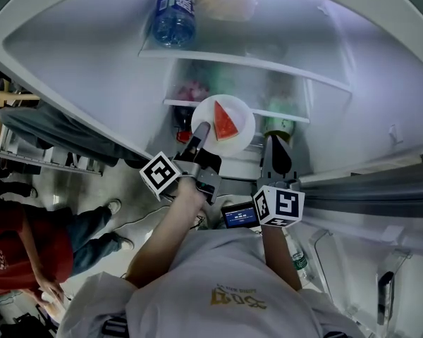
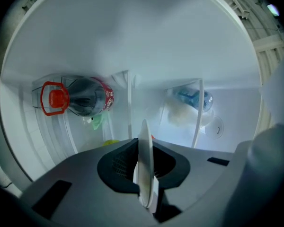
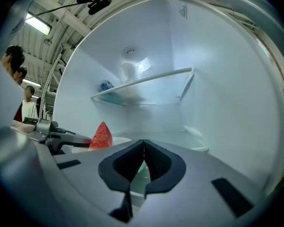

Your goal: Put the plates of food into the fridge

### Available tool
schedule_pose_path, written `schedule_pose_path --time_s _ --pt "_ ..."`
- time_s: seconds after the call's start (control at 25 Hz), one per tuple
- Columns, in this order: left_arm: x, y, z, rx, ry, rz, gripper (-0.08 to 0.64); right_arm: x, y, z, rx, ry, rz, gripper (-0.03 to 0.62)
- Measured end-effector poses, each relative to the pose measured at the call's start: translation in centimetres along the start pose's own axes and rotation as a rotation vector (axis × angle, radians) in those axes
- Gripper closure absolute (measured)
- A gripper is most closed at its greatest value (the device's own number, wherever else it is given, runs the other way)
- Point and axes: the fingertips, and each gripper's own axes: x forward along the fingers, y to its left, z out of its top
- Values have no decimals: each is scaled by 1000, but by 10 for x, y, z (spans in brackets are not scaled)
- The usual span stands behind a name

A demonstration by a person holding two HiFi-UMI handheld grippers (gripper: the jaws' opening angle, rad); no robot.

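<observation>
Watermelon (image 1: 225, 120) on plate (image 1: 245, 122) in head view; left claw (image 2: 144, 169) clamps rim edge-on.

Both arms reach forward side by side. The bare left forearm (image 1: 162, 234) runs up to the left gripper (image 1: 201, 132), whose fingers (image 2: 117, 167) are clamped on the rim of a plate (image 1: 243, 124), seen edge-on between them. The right forearm (image 1: 280, 255) carries the right gripper (image 1: 276, 143) just beside it, a little nearer the body. Its fingers (image 3: 125, 162) are pressed together with nothing between them.
</observation>
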Motion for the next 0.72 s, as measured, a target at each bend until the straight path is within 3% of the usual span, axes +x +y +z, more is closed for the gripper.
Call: schedule_pose_path --time_s 0.72 --pt "24 14 8 -63 -45 26 525 4 -4 -7 1 13 1 584"
